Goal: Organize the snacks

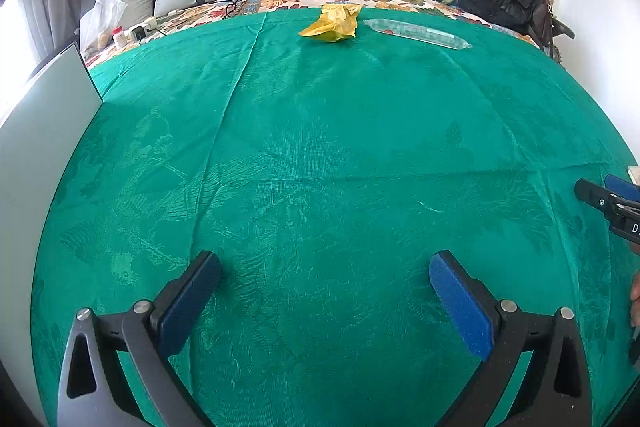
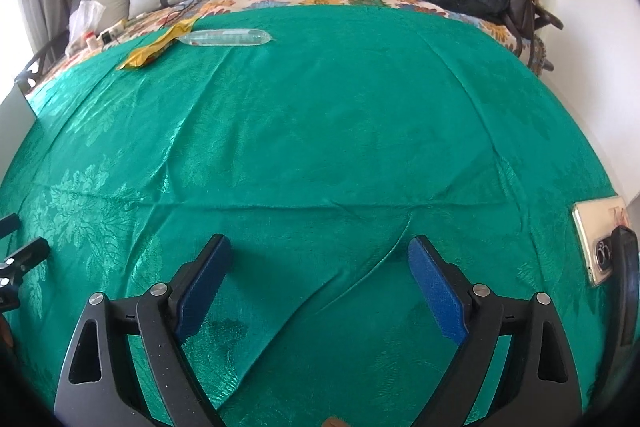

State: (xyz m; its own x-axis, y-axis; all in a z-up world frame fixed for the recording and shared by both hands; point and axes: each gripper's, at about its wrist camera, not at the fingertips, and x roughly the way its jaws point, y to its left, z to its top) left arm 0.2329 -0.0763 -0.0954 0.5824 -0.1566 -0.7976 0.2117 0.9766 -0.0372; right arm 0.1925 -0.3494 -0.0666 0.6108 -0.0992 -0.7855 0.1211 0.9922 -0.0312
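I log the yellow packet (image 1: 330, 25), upper centre: probably light, crinkly; pinch its edge. Both the left gripper (image 1: 325, 281) and the right gripper (image 2: 319, 263) gape empty.

left gripper (image 1: 325, 269): black arms, blue pads | right gripper (image 2: 319, 253): same, silver screws
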